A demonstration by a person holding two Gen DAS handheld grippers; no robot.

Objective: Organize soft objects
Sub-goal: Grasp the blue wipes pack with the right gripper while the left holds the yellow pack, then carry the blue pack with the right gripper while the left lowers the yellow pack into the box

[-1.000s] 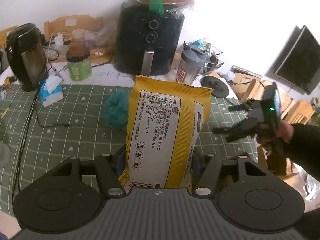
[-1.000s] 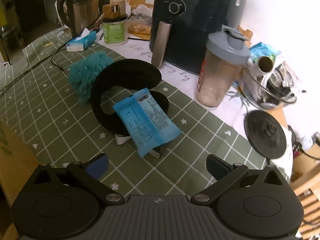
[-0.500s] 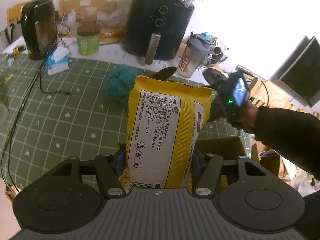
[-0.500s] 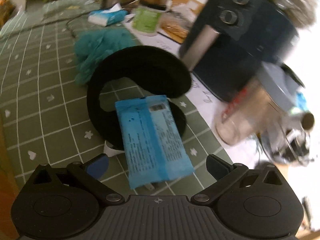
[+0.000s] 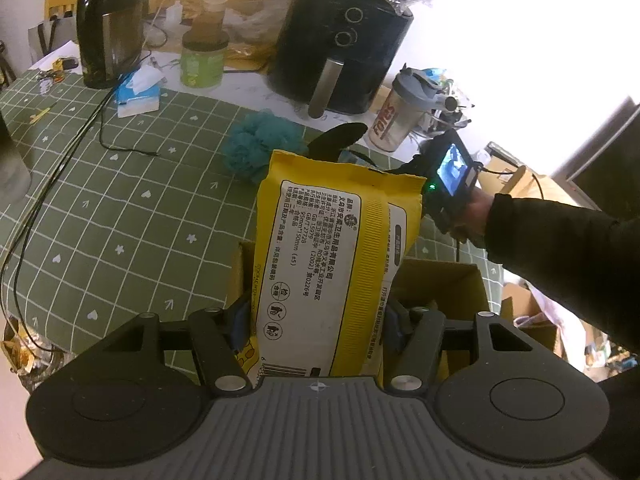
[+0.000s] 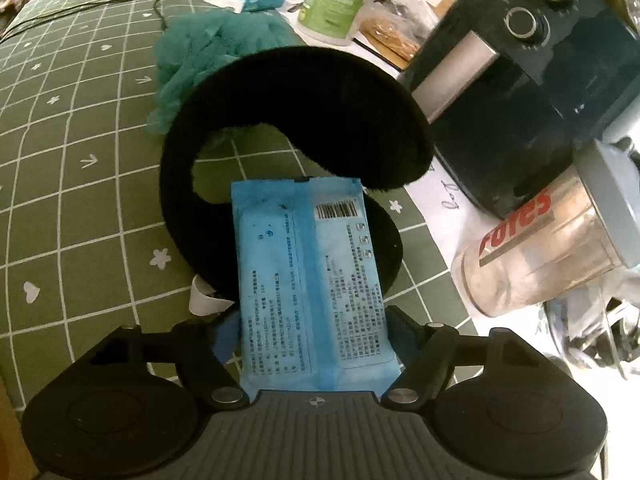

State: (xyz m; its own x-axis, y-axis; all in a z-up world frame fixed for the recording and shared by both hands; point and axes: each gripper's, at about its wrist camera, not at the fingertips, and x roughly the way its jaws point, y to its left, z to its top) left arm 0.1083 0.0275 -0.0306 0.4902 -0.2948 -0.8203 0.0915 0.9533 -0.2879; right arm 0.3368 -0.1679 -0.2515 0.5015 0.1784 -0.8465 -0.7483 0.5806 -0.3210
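Vs. 1 s earlier: right gripper (image 6: 312, 344) has dropped over the blue wipes pack (image 6: 310, 280), which now sits lower centre between its fingers; jaws closing, pads beside the pack's edges, contact not clear. Pack lies on black earmuffs (image 6: 296, 92). Left gripper (image 5: 316, 320) still clamps the yellow wipes pack (image 5: 332, 256), frame centre, now above a cardboard box (image 5: 448, 284) w/ green tablecloth (image 5: 100, 216) behind.

- The right gripper (image 6: 316, 330) points steeply down at the green checked tablecloth (image 6: 80, 184), jaws closing with a blue wipes pack (image 6: 308, 280) between them.
- The pack lies on black earmuffs (image 6: 304, 96) — a teal pouf (image 6: 200, 48) touches their far side.
- A black air fryer (image 6: 532, 92) and a shaker bottle (image 6: 560, 248) stand to the right.
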